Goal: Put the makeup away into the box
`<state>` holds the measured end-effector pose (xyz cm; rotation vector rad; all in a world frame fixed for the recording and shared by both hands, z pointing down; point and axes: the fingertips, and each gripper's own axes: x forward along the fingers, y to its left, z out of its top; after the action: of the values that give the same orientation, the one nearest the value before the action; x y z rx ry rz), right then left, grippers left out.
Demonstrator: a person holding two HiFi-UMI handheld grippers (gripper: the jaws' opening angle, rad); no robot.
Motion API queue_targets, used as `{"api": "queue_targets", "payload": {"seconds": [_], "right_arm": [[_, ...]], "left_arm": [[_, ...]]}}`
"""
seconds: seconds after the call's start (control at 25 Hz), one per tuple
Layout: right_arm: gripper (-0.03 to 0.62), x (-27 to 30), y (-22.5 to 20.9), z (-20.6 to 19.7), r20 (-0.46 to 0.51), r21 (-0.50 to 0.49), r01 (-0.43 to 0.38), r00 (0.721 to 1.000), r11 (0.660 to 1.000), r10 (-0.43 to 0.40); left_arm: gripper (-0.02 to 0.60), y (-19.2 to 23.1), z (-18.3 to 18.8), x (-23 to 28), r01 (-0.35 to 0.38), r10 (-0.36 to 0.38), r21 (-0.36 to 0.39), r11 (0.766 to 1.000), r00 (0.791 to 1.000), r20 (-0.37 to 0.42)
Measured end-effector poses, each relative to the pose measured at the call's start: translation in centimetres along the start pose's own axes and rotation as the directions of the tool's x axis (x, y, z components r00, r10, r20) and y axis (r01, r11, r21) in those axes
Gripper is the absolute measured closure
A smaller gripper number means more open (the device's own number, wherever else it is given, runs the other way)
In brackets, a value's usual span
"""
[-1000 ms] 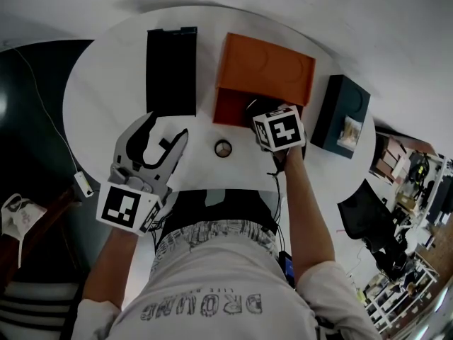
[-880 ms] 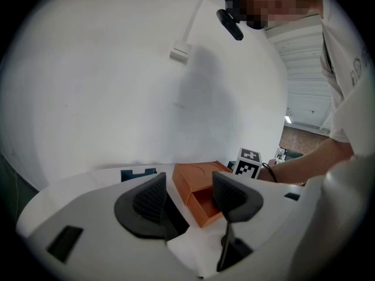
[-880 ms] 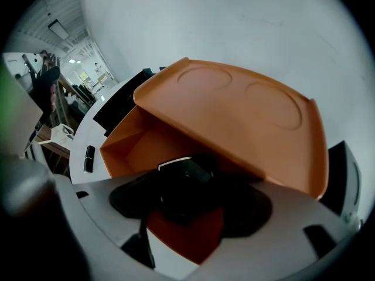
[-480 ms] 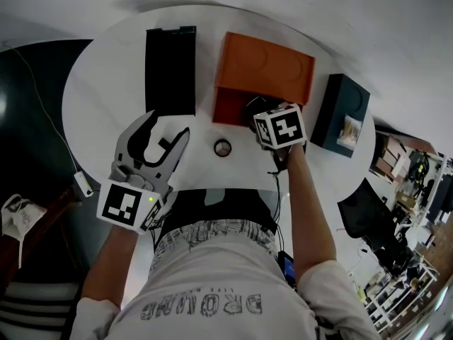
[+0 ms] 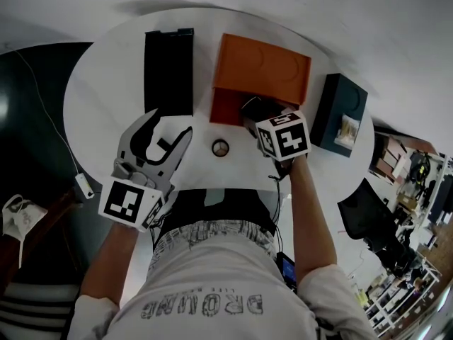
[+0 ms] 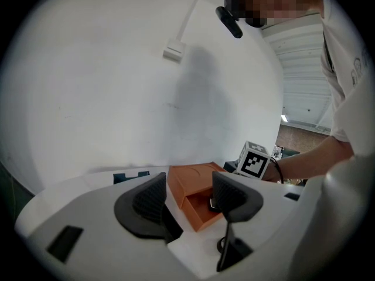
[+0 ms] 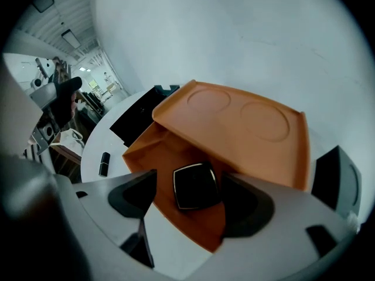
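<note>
— How far along does the packing look?

— Well under way, I'd judge. A black square compact (image 7: 196,186) lies flat on the floor of the orange box (image 5: 258,66), near the centre of the right gripper view. The right gripper (image 7: 187,180) hangs over it with its jaws spread wide, one on either side. They have just been opening, and a gap shows at the compact's left edge, so it reads as let go.

— And the other one?

— The left gripper (image 6: 188,186) is at the lower left of the head view, jaws apart, nothing between them.

— Anything left out?

— A small dark tube (image 7: 104,164) sits on the white table (image 5: 106,83), at the left of the right gripper view, outside the box. A small round item (image 5: 221,147) just below the box in the head view may be the same thing seen end-on; I can't say.

— What's hidden?

— In the head view the right gripper's marker cube covers the box's open front, and the lid hides the back of the interior. Whether the right-hand pad touches the compact is unclear. The long black box (image 5: 170,73) and the dark teal box (image 5: 340,115) show nothing of their contents.
</note>
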<state>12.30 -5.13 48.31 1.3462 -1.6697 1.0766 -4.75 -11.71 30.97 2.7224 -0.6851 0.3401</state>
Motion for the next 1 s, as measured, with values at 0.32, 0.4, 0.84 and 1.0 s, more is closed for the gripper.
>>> {"api": "queue_targets", "payload": {"seconds": [0.32,0.4,0.84,1.0], "right_arm": [[0.247,-3.3,0.3,1.5,0.154,-0.038,0.011,0.988,0.999,-0.005],[0.250,-4.2,0.4,1.7,0.190,-0.037,0.007,0.982,0.999,0.000],[0.278,-10.1,3.3,4.4,0.436,-0.113,0.015,0.899,0.994,0.036],[0.290,-12.8,5.4,5.9,0.525,-0.153,0.025,0.849,0.988,0.060]], "left_arm": [[0.313,-1.6,1.6,0.1,0.022,-0.023,0.047,0.999,0.999,0.022],[0.313,-1.9,2.0,0.1,0.023,-0.025,0.061,0.998,0.999,0.023],[0.313,-3.1,2.7,-1.9,-0.004,0.001,0.110,0.994,0.999,0.032],[0.313,-3.0,2.9,-2.8,-0.024,0.020,0.111,0.994,0.999,0.040]]}}
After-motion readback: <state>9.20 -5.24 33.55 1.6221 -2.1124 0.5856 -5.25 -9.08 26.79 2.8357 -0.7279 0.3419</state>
